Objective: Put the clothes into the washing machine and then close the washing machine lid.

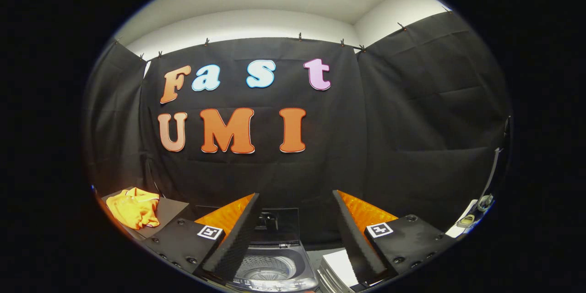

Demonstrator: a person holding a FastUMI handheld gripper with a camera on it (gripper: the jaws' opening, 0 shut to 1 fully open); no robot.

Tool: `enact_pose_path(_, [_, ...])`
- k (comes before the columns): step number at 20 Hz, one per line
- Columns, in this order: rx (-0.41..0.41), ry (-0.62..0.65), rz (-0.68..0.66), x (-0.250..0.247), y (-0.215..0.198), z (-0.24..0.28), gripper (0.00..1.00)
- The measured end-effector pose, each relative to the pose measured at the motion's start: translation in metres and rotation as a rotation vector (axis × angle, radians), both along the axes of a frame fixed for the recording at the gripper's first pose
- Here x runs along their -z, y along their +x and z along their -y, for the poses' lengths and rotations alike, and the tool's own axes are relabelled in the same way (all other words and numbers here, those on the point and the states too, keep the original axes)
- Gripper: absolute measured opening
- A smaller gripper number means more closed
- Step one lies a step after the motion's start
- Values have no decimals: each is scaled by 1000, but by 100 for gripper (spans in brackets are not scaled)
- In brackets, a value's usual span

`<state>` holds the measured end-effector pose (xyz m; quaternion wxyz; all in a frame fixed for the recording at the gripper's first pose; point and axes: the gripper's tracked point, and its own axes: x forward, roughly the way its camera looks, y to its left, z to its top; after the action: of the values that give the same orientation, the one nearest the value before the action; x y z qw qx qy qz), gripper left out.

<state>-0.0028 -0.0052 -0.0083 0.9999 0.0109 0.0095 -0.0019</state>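
Note:
A crumpled orange garment [133, 208] lies on a dark surface [170, 210] off to the left of my fingers. A top-loading washing machine [270, 269] stands just ahead and below, between my fingers; its dark lid [277, 226] is raised upright at the back and the perforated metal drum [268, 268] is exposed. My gripper [295, 233] is open, with its fingers wide apart and nothing between them. It hovers above the machine's opening, well to the right of the garment.
A white ribbed object [336, 270] sits right of the washer, partly behind my right finger. Further right lies a white surface [462, 224] with small items on it. Black cloth walls [412, 123] close the booth behind and on both sides.

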Motion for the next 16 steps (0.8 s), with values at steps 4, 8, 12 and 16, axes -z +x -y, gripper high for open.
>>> enact_pose_path(4, [1,0,2,-1,-1,0,98])
enact_pose_path(8, [-1,5,8,-3,-3,0,98])
enact_pose_path(12, [-3,12,5,-2,-5,-1,98])
enact_pose_path(16, [-7,16,5,-3,-8,-4,98])
